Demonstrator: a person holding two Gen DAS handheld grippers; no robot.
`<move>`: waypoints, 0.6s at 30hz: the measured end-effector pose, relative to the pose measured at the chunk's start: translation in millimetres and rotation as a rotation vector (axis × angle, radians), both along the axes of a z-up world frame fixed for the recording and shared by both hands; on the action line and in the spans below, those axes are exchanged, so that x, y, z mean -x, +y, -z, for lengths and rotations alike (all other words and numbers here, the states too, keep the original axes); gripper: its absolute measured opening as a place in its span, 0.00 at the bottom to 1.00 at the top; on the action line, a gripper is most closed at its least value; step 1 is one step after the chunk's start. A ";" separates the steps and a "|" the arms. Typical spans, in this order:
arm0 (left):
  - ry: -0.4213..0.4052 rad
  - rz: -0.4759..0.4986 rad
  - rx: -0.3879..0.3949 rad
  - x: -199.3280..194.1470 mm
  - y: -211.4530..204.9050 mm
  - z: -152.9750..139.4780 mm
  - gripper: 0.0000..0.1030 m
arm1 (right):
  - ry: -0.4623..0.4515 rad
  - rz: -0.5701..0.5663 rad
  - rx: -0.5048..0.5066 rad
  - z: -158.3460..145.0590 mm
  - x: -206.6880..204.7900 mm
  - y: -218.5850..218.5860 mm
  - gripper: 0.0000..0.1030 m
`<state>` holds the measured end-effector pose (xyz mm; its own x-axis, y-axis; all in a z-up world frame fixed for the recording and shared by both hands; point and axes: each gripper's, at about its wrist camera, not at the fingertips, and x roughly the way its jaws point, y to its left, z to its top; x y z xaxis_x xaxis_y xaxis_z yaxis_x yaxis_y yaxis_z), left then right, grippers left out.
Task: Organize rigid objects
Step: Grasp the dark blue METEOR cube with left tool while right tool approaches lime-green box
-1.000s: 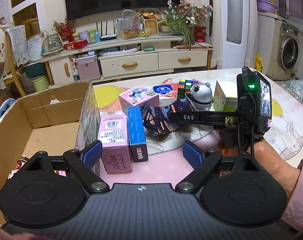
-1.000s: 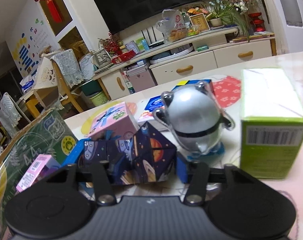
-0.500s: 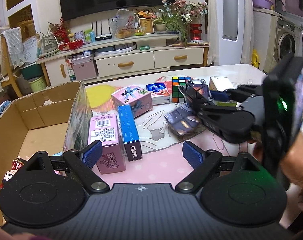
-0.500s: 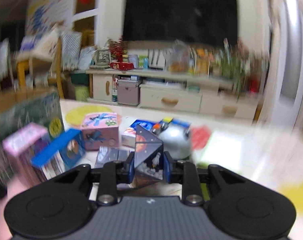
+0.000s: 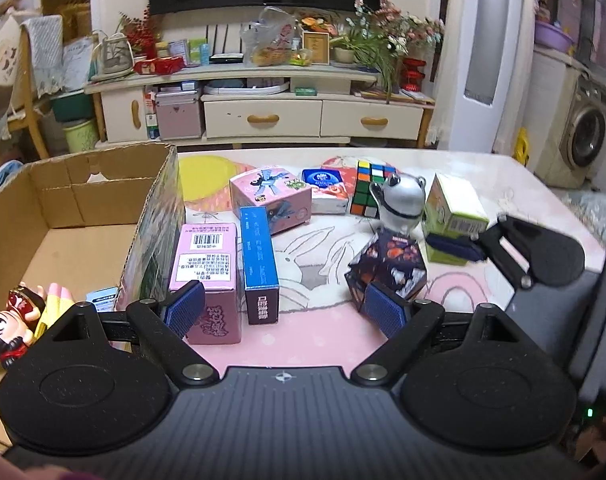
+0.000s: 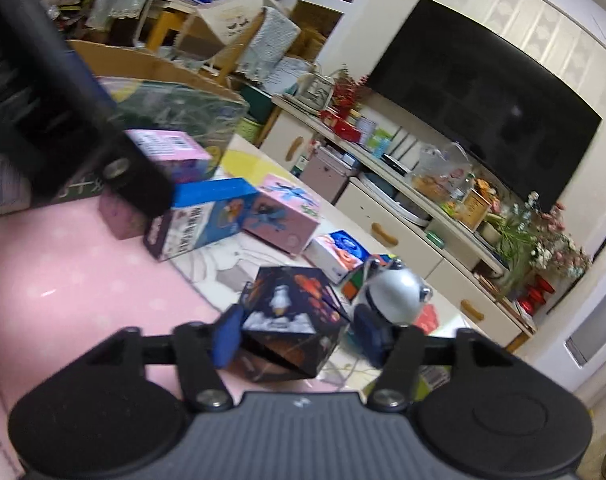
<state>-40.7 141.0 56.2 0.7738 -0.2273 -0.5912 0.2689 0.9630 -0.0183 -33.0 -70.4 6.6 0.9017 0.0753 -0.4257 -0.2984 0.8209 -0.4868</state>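
Observation:
A dark space-print cube [image 6: 291, 320] sits between the pads of my right gripper [image 6: 299, 336], which is shut on it just above the pink table mat. The same cube shows in the left wrist view [image 5: 387, 268], in front of a silver panda figure [image 5: 401, 204]. My left gripper [image 5: 283, 312] is open and empty, low over the mat, with a pink box [image 5: 207, 276] and a blue box [image 5: 259, 264] just ahead of its left finger. An open cardboard box [image 5: 63, 216] stands at the left and holds a doll [image 5: 11, 328].
On the table lie a pink cartoon box [image 5: 271, 200], a tissue pack [image 5: 327, 188], a Rubik's cube [image 5: 369, 188] and a green box [image 5: 455, 216]. A TV cabinet [image 5: 263, 112] stands behind the table. A washing machine [image 5: 583, 136] is at the far right.
My right gripper closed on the space-print cube, lifted it and swung round with it, then came down near the panda. My left gripper stayed open and barely moved.

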 end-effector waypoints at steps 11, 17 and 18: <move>-0.028 0.129 0.049 -10.1 -21.6 2.0 1.00 | 0.005 0.013 -0.091 -3.3 15.9 -30.4 0.73; -0.020 0.167 0.034 -19.8 -37.5 18.0 1.00 | 0.016 0.121 -0.263 -11.9 11.5 -79.9 0.76; -0.019 0.170 0.035 -20.6 -41.2 20.7 1.00 | 0.017 0.151 -0.301 -13.0 10.8 -89.1 0.76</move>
<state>-20.1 99.8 35.4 0.7333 -0.3763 -0.5663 0.4287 0.9024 -0.0445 -43.9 -159.5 19.6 0.9052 0.0665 -0.4198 -0.1689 0.9626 -0.2118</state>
